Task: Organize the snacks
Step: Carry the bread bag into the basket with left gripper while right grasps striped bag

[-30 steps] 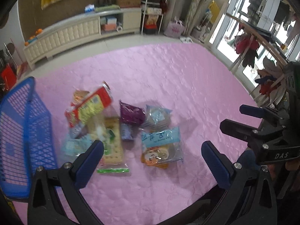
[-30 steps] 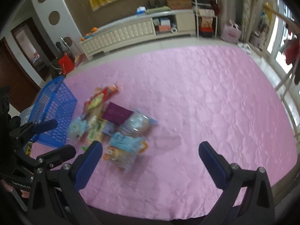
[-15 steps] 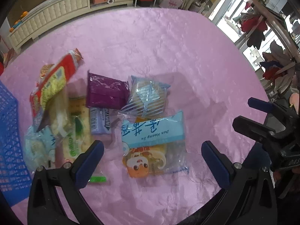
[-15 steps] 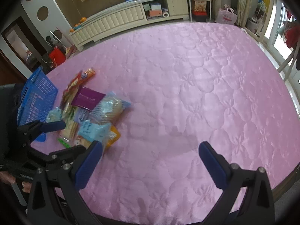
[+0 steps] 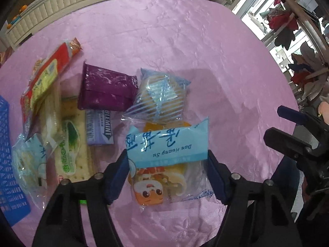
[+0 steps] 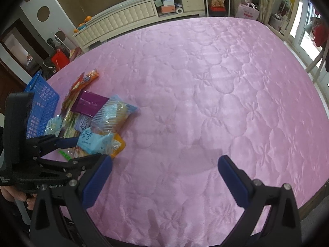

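Note:
A pile of snack packs lies on the pink quilted surface [image 5: 185, 41]. My left gripper [image 5: 167, 170] is closed around the light-blue and orange "Dan Huang Su" pack [image 5: 166, 144], one finger on each side of it. Beside it lie a striped blue cake pack [image 5: 162, 98], a purple pack [image 5: 107, 90], a mint pack [image 5: 99, 127], a red-yellow pack [image 5: 43, 76] and green-labelled crackers [image 5: 70, 150]. My right gripper [image 6: 164, 177] is open and empty over bare quilt, right of the pile [image 6: 96, 119]. It also shows in the left wrist view [image 5: 292, 127].
A blue plastic basket [image 6: 41, 107] stands left of the pile, its edge showing in the left wrist view [image 5: 6, 154]. A white cabinet [image 6: 123, 20] runs along the far side. Windows and hanging clothes [image 5: 287, 24] are on the right.
My left gripper has dropped onto the pile and narrowed its fingers onto the light-blue and orange pack. My right gripper has stayed open, lower and closer to the quilt.

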`<state>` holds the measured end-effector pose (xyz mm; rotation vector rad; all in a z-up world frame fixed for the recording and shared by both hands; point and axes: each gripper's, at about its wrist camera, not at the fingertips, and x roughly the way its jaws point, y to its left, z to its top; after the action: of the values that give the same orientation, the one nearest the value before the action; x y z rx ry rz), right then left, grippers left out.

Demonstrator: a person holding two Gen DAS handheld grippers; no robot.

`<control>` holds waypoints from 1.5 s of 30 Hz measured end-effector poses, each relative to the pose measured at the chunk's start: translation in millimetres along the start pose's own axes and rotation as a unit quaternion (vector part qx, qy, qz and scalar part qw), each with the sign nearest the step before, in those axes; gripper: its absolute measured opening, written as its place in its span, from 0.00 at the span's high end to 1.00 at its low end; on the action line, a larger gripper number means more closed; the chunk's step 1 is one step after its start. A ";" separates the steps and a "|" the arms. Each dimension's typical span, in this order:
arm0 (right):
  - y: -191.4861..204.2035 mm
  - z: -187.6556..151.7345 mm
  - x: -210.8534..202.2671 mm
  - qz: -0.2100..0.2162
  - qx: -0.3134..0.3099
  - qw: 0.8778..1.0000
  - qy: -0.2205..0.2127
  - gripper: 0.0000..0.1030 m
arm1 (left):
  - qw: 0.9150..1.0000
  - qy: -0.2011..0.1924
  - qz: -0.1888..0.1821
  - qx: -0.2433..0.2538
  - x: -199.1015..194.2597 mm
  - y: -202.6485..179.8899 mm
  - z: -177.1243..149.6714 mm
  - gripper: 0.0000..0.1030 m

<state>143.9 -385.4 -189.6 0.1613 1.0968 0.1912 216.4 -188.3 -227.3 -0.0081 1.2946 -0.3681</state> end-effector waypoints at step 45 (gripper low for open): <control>299.7 33.1 88.0 0.060 -0.378 0.922 0.052 0.11 | 0.959 -0.202 0.149 -0.132 -211.0 229.4 -101.0 0.36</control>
<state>190.3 -74.8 -184.0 -0.4818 1.0493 0.7254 134.7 104.9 -106.3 -0.1076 0.9129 0.0676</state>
